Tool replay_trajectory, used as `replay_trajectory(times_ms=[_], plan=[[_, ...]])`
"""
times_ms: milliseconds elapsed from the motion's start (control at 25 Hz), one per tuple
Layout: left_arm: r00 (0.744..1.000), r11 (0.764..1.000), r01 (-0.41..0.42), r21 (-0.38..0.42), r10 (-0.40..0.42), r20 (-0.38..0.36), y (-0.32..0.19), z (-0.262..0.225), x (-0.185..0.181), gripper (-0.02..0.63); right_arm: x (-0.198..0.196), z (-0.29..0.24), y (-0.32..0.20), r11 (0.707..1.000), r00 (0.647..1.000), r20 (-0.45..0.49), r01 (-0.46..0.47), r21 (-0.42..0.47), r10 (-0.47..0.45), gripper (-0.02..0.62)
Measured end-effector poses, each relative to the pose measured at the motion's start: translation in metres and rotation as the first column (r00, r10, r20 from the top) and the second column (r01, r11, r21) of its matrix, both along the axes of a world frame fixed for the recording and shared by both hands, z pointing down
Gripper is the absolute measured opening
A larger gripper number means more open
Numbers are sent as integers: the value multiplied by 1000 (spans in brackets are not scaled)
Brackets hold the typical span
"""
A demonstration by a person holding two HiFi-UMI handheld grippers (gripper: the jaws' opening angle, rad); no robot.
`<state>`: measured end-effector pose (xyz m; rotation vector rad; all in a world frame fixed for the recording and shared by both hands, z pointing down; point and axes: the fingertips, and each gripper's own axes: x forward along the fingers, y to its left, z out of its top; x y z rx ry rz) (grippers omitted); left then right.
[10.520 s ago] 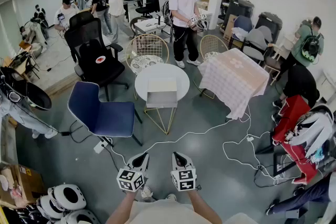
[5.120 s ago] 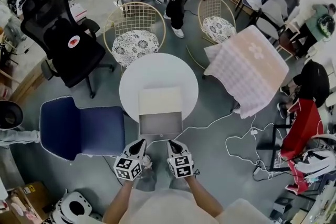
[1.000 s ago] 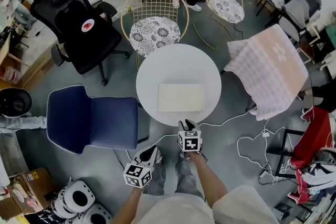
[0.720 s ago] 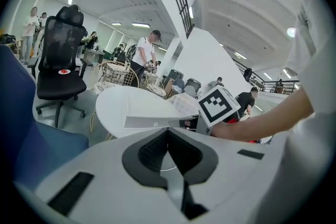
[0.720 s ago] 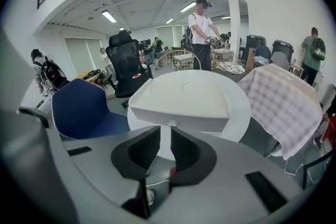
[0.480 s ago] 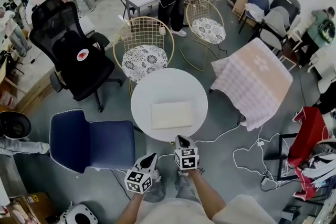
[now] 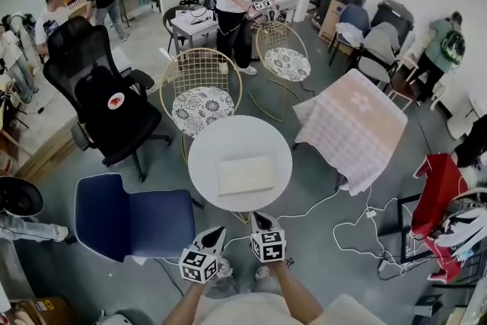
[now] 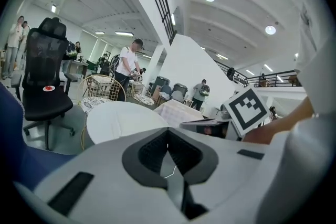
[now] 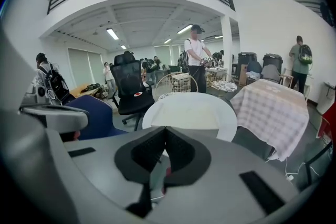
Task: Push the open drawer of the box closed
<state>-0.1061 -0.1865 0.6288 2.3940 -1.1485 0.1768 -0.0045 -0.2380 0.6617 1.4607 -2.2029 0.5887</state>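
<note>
The box (image 7: pixel 245 175) was seen lying flat on the round white table (image 7: pixel 209 142), near its middle and slightly toward its near edge. No drawer was seen projecting from it, so the drawer was judged to be pushed fully home and the task finished.

The left gripper (image 7: pixel 215 234) and the right gripper (image 7: pixel 259 219) were held side by side over the floor, just off the table's near edge and apart from the box. This was judged to be a withdrawn resting pose, since nothing was left to push. The left gripper's jaws were pressed together with nothing between them, and the right gripper's jaws were likewise closed on nothing.

About five seconds earlier, the drawer had been pulled out toward the table's near edge; now the box was closed. One second earlier, the right gripper had been held at that near edge, close to the box. It had since been drawn back beside the left gripper.
</note>
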Motion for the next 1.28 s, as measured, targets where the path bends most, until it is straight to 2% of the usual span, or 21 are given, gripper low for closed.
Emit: replay_trajectory(times_ms=[400,600,920,1280], plan=[[999,998,45,52,-46,16,49,-19,21,9,27,-25,75,993,998,-15,62,98,-61,15],[998,995,57,79,-59,32,90,-27,46,9,49,-27,126,989,995,-13,99,108,-98,15],[995,991,88,100,-92,45,151,-28,62,9,67,-26,198,982,990,-9,143,124,-143,15],[995,988,82,132,-89,53,200,-32,78,9,81,-42,236,972,989,-12,148,184,-149,15]])
